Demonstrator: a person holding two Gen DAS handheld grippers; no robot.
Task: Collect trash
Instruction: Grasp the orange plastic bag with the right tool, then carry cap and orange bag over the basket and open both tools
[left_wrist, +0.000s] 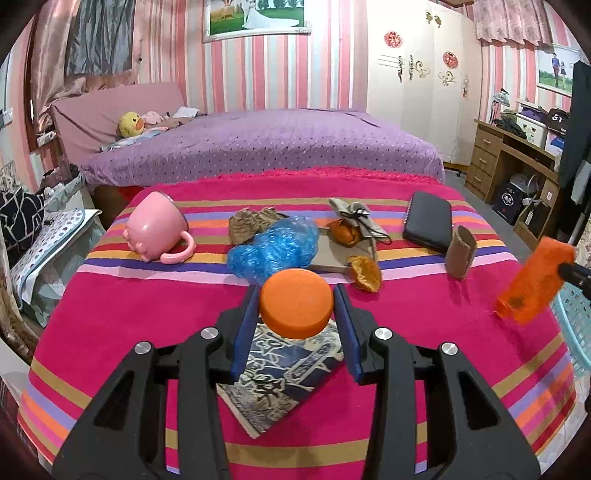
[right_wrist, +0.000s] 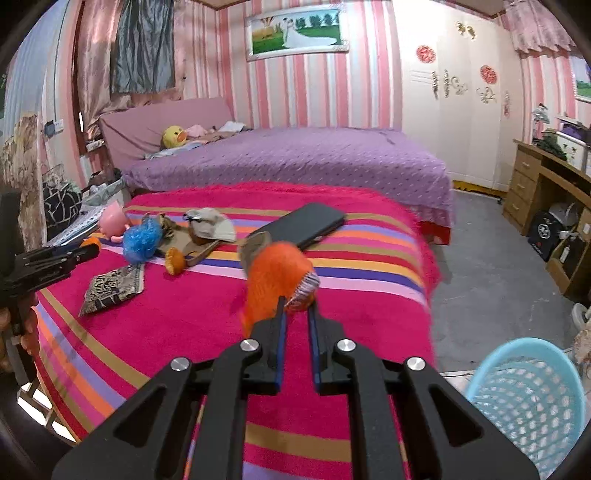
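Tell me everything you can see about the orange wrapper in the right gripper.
The orange wrapper is a crinkly, see-through orange plastic packet, oblong, with a silvery printed end and a dark mark low down in the left view. It is blurred in both views. The right gripper is shut on its near end, so it hangs in the air, tilted, above the striped blanket, touching nothing else. The blue basket stands low to its right.

Both wrist cameras look down along their jaws, sharing the striped blanket.
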